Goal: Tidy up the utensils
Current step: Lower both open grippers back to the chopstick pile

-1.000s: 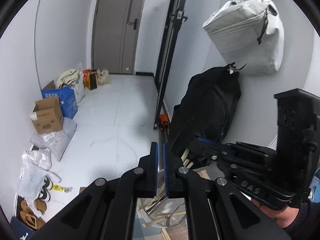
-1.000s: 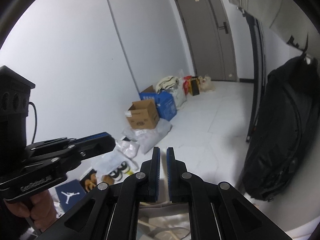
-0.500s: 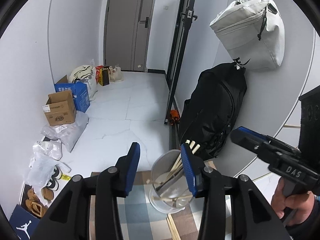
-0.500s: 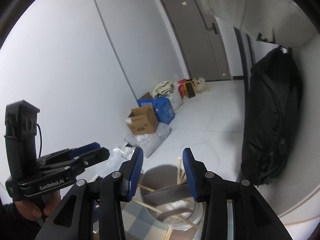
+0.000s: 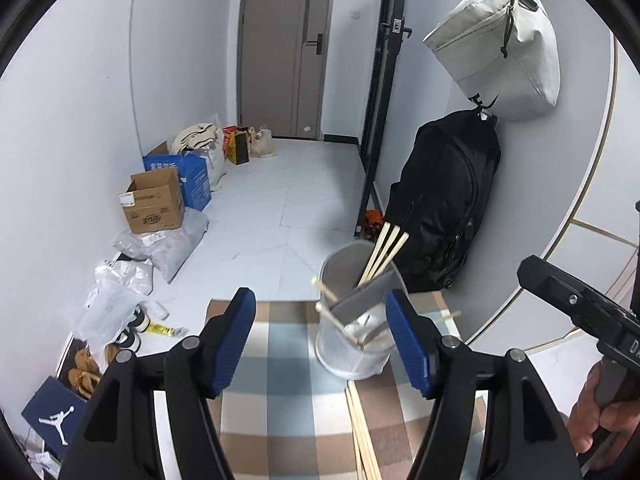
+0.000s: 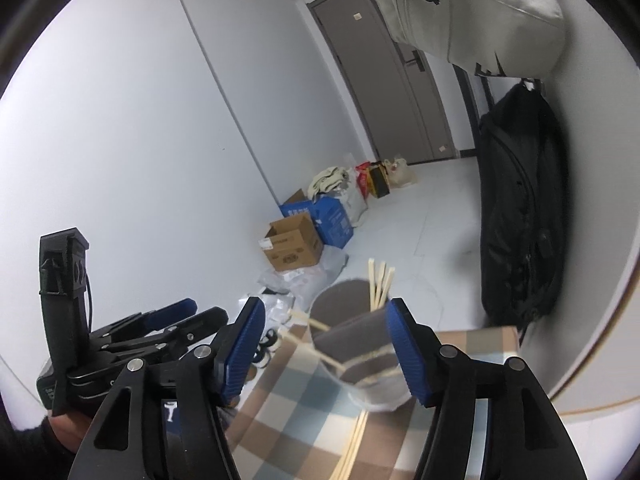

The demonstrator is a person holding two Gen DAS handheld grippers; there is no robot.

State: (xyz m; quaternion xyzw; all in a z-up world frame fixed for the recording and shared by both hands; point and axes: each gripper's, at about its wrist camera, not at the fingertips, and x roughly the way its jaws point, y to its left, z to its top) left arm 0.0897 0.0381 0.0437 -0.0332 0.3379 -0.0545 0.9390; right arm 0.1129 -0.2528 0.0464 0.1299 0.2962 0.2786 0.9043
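A pale grey utensil holder [image 5: 352, 344] with a dark divider stands on a checked cloth [image 5: 288, 392]. Several wooden chopsticks [image 5: 386, 248] stick up out of it, and a few more [image 5: 360, 432] lie flat on the cloth in front of it. My left gripper [image 5: 320, 308] hovers above the cloth with its jaws opening and nothing between the pads. The right wrist view shows the same holder [image 6: 360, 360], standing chopsticks [image 6: 380, 280] and loose ones [image 6: 352, 440]. My right gripper [image 6: 324, 312] is also opening and holds nothing; the left gripper [image 6: 172, 320] is to its left.
A black backpack [image 5: 444, 208] leans on the wall right of the holder, under a hanging white bag [image 5: 500, 44]. On the floor to the left are a cardboard box [image 5: 154, 204], a blue box [image 5: 188, 176], plastic bags [image 5: 116, 296] and shoes. A person's hand [image 5: 600, 420] grips the right tool.
Both grippers went from shut to open. The two tools drew apart, and the holder with its chopsticks and the checked cloth came into view between the fingers.
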